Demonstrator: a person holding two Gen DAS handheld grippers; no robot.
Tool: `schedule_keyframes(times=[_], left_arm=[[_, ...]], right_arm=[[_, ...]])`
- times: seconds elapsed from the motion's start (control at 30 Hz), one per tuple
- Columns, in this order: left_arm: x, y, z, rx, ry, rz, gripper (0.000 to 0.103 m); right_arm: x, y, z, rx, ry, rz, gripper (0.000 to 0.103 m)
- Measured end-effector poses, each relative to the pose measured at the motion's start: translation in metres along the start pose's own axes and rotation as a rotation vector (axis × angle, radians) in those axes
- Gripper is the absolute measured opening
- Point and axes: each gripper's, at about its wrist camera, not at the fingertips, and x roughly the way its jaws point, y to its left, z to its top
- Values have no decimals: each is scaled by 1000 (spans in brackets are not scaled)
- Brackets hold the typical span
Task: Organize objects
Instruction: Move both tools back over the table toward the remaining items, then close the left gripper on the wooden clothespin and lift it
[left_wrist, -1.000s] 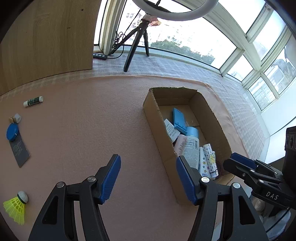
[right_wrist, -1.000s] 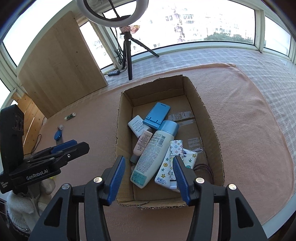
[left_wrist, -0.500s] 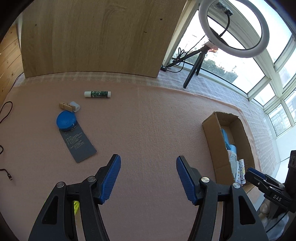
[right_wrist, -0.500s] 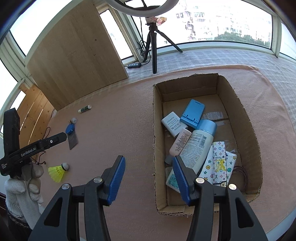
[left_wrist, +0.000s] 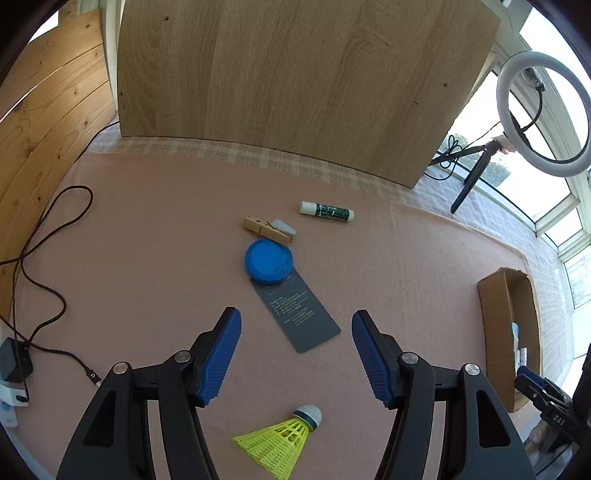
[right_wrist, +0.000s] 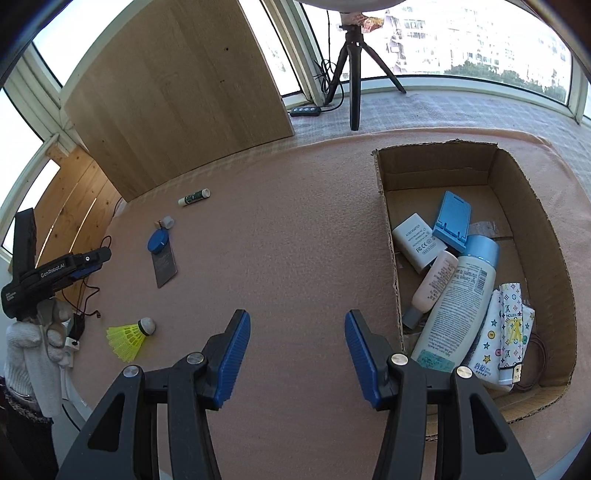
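two open tools over a desk of loose items

while both tools stand open and empty, the left tool (left_wrist: 296, 350) points down at a pink desk (left_wrist: 147, 258). a yellow shuttlecock (left_wrist: 280, 439) lies just below its fingers; a dark card (left_wrist: 299, 314), blue disc (left_wrist: 269, 260), clothespin (left_wrist: 267, 229) and glue stick (left_wrist: 327, 211) lie further out. the right tool (right_wrist: 297, 354) hangs just left of a cardboard box (right_wrist: 532, 206) holding bottles and packets.

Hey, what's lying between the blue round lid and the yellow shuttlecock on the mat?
The dark grey card, one end tucked under the blue round lid; then bare mat to the shuttlecock. Left wrist view shows it.
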Motion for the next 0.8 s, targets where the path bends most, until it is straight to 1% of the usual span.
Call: schedule_keyframes(times=[0.1, 0.27, 0.37, 0.4, 0.43, 0.5, 0.57, 0.63, 0.7, 0.77, 0.8], left_arm=[[18, 17, 28, -33, 22, 10, 66], [61, 35, 73, -115, 75, 16, 65], [88, 39, 93, -129, 99, 51, 64], [97, 39, 99, -131, 109, 59, 62], [105, 40, 102, -141, 122, 60, 58], [122, 42, 105, -164, 151, 56, 57], [135, 43, 106, -178, 171, 56, 57], [144, 43, 107, -190, 179, 56, 57], [151, 42, 108, -209, 186, 40, 56], [156, 40, 107, -221, 192, 22, 51], [159, 38, 105, -221, 195, 18, 45]], right_arm=[[5, 3, -5, 3, 18, -11, 49], [7, 1, -15, 17, 34, -39, 49], [7, -6, -23, 30, 42, -62, 49], [7, -8, -25, 37, 45, -70, 49], [7, -12, -28, 47, 49, -75, 49], [8, -20, -34, 68, 59, -83, 49], [5, -23, -37, 68, 48, -63, 49], [3, -21, -38, 59, 47, -82, 49], [3, -19, -36, 36, 45, -114, 50], [3, -17, -35, 21, 45, -117, 50], [3, -16, -34, 18, 47, -111, 50]])
